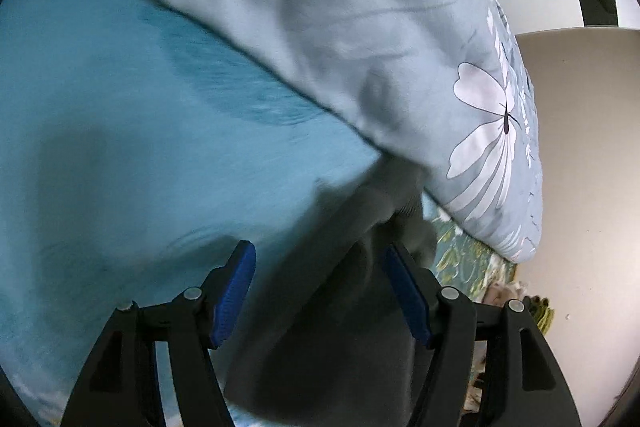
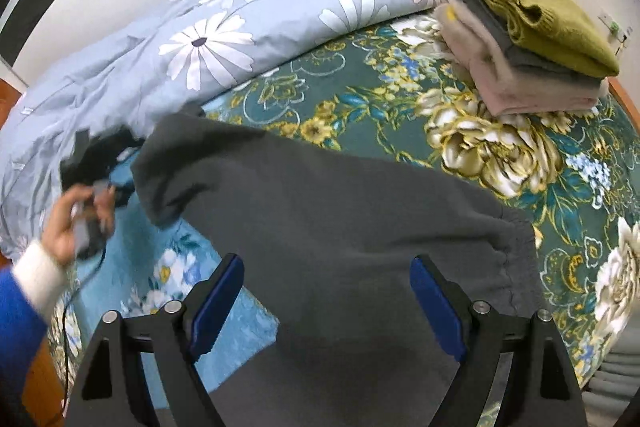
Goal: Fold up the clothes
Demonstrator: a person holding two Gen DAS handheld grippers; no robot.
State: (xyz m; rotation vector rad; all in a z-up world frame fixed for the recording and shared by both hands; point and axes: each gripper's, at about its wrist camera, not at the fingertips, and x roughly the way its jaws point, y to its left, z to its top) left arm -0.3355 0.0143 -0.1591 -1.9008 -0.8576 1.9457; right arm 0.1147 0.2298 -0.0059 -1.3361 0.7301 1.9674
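Your left tongs [image 1: 318, 293] stood wide apart w/ nothing gripped, blue pads [image 1: 236, 293] angled outward. Between and just past them lay a fold of the dark grey garment [image 1: 344, 307], spilling down toward the camera; whether cloth touched either pad couldn't be told, the view was blurred. Left of it spread a teal blue cloth [image 1: 120, 147], filling most of that view. A light blue daisy-print quilt [image 1: 320, 7] hung over both from above, its edge running diagonally.

Your right tongs [image 2: 326, 307] were also wide, holding nothing, jaws hovering over the grey garment [image 2: 340, 227], which lay spread flat on the bed across the green floral bedspread [image 2: 360, 107]. Its elastic-looking gathered hem [image 2: 516, 255] sat just beyond your right-side pad. The garment's far left corner [image 2: 168, 163] overlapped the blue floral cloth [image 2: 168, 267] near the quilt [image 2: 200, 47].

From the right wrist cam, your left hand [image 2: 76, 223] showed at far left, white cuff and blue sleeve, wrapped round the other tool's handle, by the garment's far left corner.

At the bed's far right sat a folded stack [image 2: 532, 39]: olive green knit on top, grey under it, pale pink at bottom, well apart from the grey garment.
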